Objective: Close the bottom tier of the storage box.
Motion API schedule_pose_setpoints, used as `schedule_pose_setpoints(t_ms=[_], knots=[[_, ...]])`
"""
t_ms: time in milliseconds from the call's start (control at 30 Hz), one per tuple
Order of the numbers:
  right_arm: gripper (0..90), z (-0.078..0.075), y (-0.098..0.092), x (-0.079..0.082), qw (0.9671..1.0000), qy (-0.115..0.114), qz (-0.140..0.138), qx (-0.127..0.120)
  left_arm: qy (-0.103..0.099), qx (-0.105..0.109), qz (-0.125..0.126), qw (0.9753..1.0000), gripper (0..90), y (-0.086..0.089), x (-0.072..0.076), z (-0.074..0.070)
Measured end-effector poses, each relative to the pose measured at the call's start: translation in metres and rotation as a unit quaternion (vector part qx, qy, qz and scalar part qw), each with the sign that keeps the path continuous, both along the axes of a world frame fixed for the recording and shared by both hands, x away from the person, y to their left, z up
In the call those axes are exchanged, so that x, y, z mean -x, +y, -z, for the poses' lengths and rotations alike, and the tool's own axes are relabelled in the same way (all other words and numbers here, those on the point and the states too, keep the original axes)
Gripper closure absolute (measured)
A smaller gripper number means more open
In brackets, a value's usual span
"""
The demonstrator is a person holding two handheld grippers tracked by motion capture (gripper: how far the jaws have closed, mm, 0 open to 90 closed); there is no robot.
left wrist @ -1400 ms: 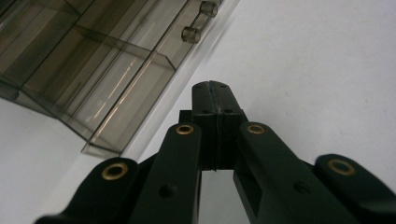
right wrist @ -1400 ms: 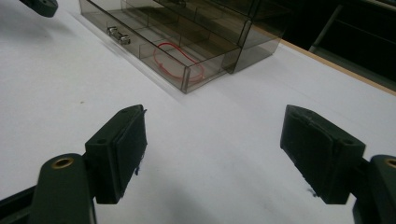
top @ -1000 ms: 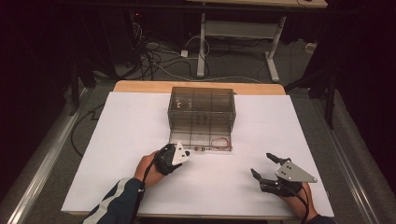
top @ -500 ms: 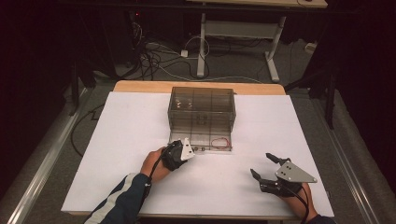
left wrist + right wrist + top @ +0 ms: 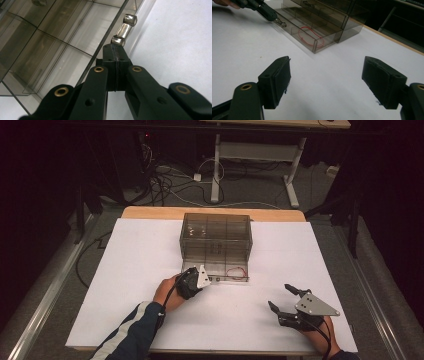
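Observation:
A smoky clear drawer cabinet (image 5: 216,232) stands mid-table, its bottom drawer (image 5: 200,268) pulled out toward me. A red loop (image 5: 236,272) lies in the drawer's right compartment, also visible as the red loop (image 5: 308,35) in the right gripper view. My left gripper (image 5: 206,280) is shut with nothing between its jaws. Its tip (image 5: 116,48) sits right against the drawer's clear handle (image 5: 124,30) at the drawer front. My right gripper (image 5: 281,297) rests open on the white table to the right, and its gripper view (image 5: 329,77) shows bare table between the pads.
White sheet (image 5: 125,270) covers the table, with a wooden edge (image 5: 150,212) at the back. Cables and a desk frame (image 5: 217,165) lie on the floor beyond. A striped sleeve (image 5: 130,335) comes in at the bottom left.
My left gripper has moved forward and slightly right, up to the drawer's front handle. The right gripper has stayed put.

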State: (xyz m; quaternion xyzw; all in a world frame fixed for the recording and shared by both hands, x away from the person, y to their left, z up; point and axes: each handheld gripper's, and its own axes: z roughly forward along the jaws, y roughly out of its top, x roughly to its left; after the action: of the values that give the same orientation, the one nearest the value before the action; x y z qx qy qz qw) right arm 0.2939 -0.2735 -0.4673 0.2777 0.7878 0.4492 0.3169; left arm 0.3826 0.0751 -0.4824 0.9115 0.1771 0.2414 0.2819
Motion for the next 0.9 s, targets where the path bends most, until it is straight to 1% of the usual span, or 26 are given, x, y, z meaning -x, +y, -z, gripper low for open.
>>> schedule_pose_setpoints(t_ms=[167, 500, 600, 667, 700, 900], knots=[[24.0, 0.000, 0.000, 0.000, 1.0000, 0.001, 0.001, -0.001, -0.003, -0.010, 0.002, 0.9999, 87.6, -0.002, -0.002, -0.001], [24.4, -0.001, -0.001, 0.000, 1.0000, 0.001, -0.001, -0.001, -0.003, -0.021, 0.003, 0.9998, 87.7, -0.005, -0.010, -0.003], [24.5, -0.001, -0.001, 0.000, 1.0000, 0.002, -0.001, -0.002, -0.007, -0.026, 0.004, 0.9996, 87.6, -0.005, -0.012, -0.003], [24.5, -0.001, -0.002, 0.000, 1.0000, 0.002, -0.001, -0.003, -0.008, -0.023, 0.003, 0.9997, 87.6, -0.005, -0.013, -0.002], [24.5, -0.001, -0.002, 0.000, 1.0000, 0.003, -0.001, -0.002, -0.007, -0.026, 0.003, 0.9996, 87.6, -0.005, -0.014, -0.003], [24.6, -0.001, -0.002, 0.000, 1.0000, 0.003, -0.002, -0.002, -0.009, -0.029, 0.002, 0.9995, 87.6, -0.005, -0.016, -0.003]])
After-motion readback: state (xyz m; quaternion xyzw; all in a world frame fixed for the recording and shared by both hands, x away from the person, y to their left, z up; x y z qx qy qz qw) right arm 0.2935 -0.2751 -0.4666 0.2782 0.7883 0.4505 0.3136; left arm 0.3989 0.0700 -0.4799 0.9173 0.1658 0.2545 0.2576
